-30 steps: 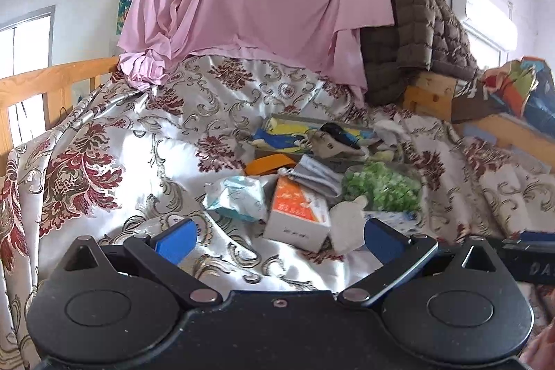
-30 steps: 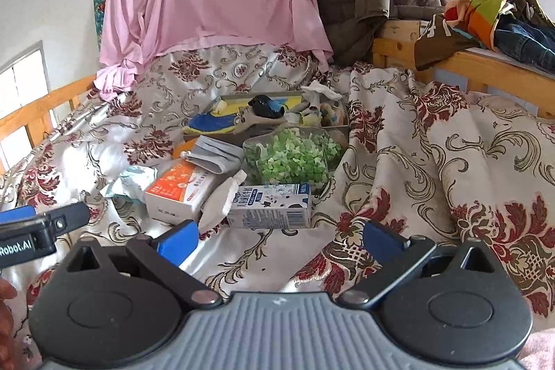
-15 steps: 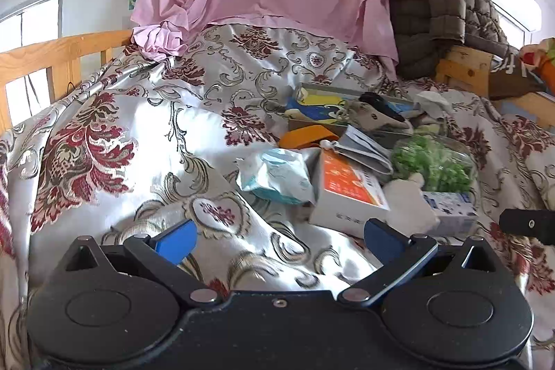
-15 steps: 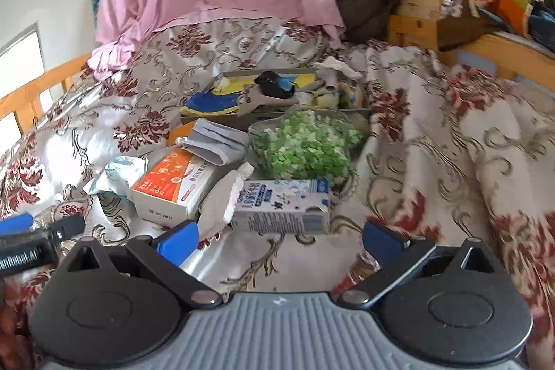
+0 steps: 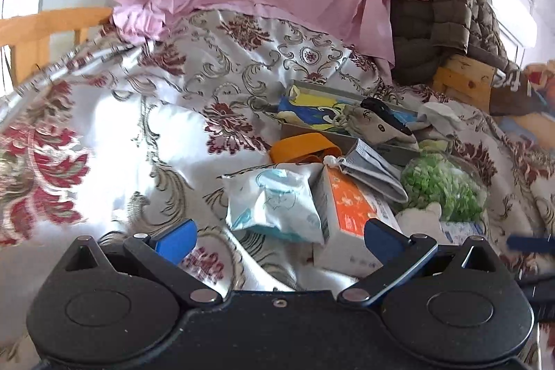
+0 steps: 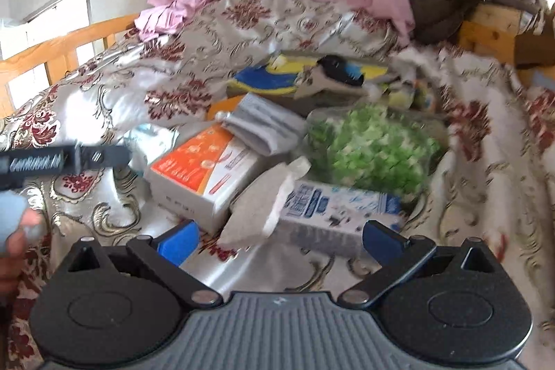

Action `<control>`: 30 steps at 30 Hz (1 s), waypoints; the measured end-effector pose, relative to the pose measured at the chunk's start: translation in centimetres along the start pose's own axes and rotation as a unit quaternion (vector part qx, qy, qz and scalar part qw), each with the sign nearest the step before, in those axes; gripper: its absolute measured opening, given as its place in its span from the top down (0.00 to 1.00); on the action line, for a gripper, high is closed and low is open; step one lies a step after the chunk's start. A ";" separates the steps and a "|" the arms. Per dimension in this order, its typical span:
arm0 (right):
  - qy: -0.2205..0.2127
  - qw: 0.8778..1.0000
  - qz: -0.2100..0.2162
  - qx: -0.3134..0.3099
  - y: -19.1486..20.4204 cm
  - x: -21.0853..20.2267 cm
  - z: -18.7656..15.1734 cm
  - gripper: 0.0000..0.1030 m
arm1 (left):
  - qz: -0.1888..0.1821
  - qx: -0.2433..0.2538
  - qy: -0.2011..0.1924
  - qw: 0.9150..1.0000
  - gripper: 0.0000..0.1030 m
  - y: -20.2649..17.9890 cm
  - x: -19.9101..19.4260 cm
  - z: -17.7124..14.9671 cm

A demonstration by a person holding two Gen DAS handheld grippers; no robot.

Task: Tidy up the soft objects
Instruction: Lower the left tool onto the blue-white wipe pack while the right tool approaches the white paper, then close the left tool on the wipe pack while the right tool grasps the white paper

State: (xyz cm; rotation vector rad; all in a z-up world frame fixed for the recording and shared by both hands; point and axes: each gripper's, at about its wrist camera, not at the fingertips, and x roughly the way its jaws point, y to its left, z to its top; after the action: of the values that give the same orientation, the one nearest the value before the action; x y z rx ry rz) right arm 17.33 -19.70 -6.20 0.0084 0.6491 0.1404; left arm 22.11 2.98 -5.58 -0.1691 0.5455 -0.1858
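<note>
Left wrist view: the left tool point(image 5: 279, 233) hangs with fingers apart, empty, over the bed point(image 5: 173, 134), just before a wipes pack point(image 5: 274, 205) and an orange box point(image 5: 350, 214).

Right wrist view: the right tool point(image 6: 279, 234), also spread and empty, faces a grey pouch point(image 6: 258, 208) lying between the box point(image 6: 204, 172) and a carton point(image 6: 333, 214).

Wooden rail point(image 5: 52, 19); perhaps an air conditioner point(image 5: 506, 13).

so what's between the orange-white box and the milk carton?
In the right wrist view, a pale grey pouch lies between the orange-white box and the milk carton, leaning over both.
</note>
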 end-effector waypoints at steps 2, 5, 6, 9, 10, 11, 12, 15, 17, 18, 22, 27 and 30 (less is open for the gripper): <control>0.006 1.000 0.019 0.014 -0.2 0.1 -0.2 0.01 | -0.016 -0.023 0.007 1.000 0.01 0.6 1.1 0.4; 0.013 0.999 0.040 0.031 -0.5 0.4 -0.2 0.03 | -0.037 -0.062 0.017 0.997 0.01 1.8 2.9 1.2; 0.017 0.998 0.047 0.037 -0.6 0.7 -0.2 0.05 | -0.044 -0.075 0.020 0.996 0.01 2.2 3.4 1.4; 0.027 0.997 0.055 0.047 -0.5 1.6 -0.1 0.11 | -0.075 -0.107 0.031 0.991 0.01 3.2 4.9 1.9; 0.027 0.997 0.057 0.048 -0.4 1.9 -0.1 0.11 | -0.080 -0.116 0.033 0.989 0.01 3.5 5.1 1.9; 0.027 0.997 0.059 0.049 -0.3 2.2 0.0 0.13 | -0.088 -0.128 0.034 0.987 0.01 3.7 5.4 2.0; 0.025 0.997 0.060 0.049 -0.1 2.4 0.0 0.17 | -0.096 -0.138 0.036 0.985 0.01 3.9 5.8 2.0; 0.015 0.997 0.060 0.049 0.3 3.0 0.2 0.24 | -0.114 -0.163 0.043 0.979 0.08 4.4 6.4 1.9; 0.009 0.997 0.060 0.049 0.5 3.3 0.3 0.30 | -0.117 -0.175 0.054 0.976 0.14 4.6 6.8 1.6; 0.008 0.997 0.060 0.049 0.6 3.3 0.3 0.35 | -0.114 -0.180 0.059 0.975 0.19 4.7 6.9 1.5; -0.004 0.997 0.054 0.049 0.6 3.0 0.3 0.46 | -0.115 -0.196 0.055 0.972 0.28 5.3 6.9 1.2; -0.009 0.997 0.049 0.056 0.5 2.9 0.4 0.55 | -0.121 -0.219 0.051 0.967 0.52 6.0 6.8 1.1; -0.014 0.998 0.049 0.047 0.6 2.9 0.5 0.55 | -0.129 -0.225 0.046 0.965 0.54 6.1 6.7 1.0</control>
State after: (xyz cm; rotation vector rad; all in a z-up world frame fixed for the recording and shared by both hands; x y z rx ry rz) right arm 19.80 -18.69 -7.53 0.1326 0.6273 0.2031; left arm 29.00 7.53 -9.37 -0.6790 0.6517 -0.3226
